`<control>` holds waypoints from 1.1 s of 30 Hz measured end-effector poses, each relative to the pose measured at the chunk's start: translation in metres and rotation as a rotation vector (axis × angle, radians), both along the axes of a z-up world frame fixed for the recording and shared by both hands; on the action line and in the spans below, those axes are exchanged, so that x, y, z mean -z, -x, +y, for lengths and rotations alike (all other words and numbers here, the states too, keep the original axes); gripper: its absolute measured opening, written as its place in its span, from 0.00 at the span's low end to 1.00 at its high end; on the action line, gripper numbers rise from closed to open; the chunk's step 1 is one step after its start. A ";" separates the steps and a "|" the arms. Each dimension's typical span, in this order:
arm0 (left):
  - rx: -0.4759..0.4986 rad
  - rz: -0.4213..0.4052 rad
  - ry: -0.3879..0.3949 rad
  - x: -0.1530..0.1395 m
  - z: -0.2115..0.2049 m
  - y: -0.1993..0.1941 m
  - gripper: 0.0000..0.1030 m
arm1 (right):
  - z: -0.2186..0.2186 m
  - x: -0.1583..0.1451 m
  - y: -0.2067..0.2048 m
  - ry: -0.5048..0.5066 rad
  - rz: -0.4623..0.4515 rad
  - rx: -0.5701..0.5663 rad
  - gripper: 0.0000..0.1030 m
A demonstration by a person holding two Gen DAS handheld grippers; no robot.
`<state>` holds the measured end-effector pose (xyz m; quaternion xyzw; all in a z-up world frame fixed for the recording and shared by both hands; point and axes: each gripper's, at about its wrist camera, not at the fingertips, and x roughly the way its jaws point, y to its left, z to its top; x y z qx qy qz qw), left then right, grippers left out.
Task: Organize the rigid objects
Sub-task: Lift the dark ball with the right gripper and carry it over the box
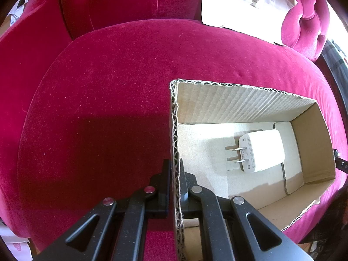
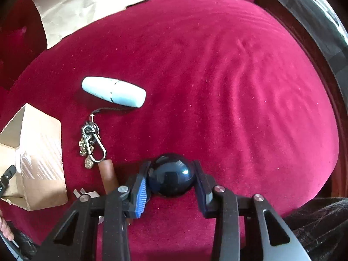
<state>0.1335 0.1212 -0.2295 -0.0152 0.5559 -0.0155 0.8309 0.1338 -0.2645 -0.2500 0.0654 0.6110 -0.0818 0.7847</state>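
I am looking down on a deep pink velvet armchair seat (image 1: 108, 100), and I place everything by the open brown corrugated cardboard box (image 1: 239, 104) that sits on it.

My left claw (image 1: 175, 174) is clamped tight on the near wall of that box, one finger outside the cardboard and one inside. On the pale floor of the box lies a white square wall charger with two metal prongs (image 1: 261, 150), its prongs pointing toward the gripped wall. Beyond the far side of the box, against the chair's back, rests a sheet of crumpled pale paper (image 1: 243, 2).

From the right wrist view the box appears at the left edge. My right claw (image 2: 171, 180) is well to the right of it, pointing steeply down at the cushion. Its jaws are drawn in around a glossy dark blue-black ball (image 2: 171, 175), with a finger pressed against each side of it; no earlier view is there for me to compare.

Between the ball and the box lie a brown cylinder (image 2: 107, 174), partly hidden by the claw, and a bunch of metal keys on a silver carabiner clip (image 2: 91, 145). A dark cord runs from the keys up to a pale blue oval plastic case (image 2: 113, 91), which lies farther from the box, toward the chair back.
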 end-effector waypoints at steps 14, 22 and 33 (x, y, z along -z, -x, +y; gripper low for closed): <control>-0.001 -0.001 0.000 0.000 -0.002 0.001 0.04 | 0.004 -0.027 0.006 -0.019 -0.033 0.010 0.39; 0.000 -0.001 -0.003 0.000 -0.002 0.001 0.04 | 0.020 -0.048 0.004 -0.019 -0.048 -0.019 0.39; 0.002 0.000 -0.004 -0.001 -0.002 0.001 0.04 | 0.046 -0.074 0.003 -0.016 -0.085 -0.101 0.39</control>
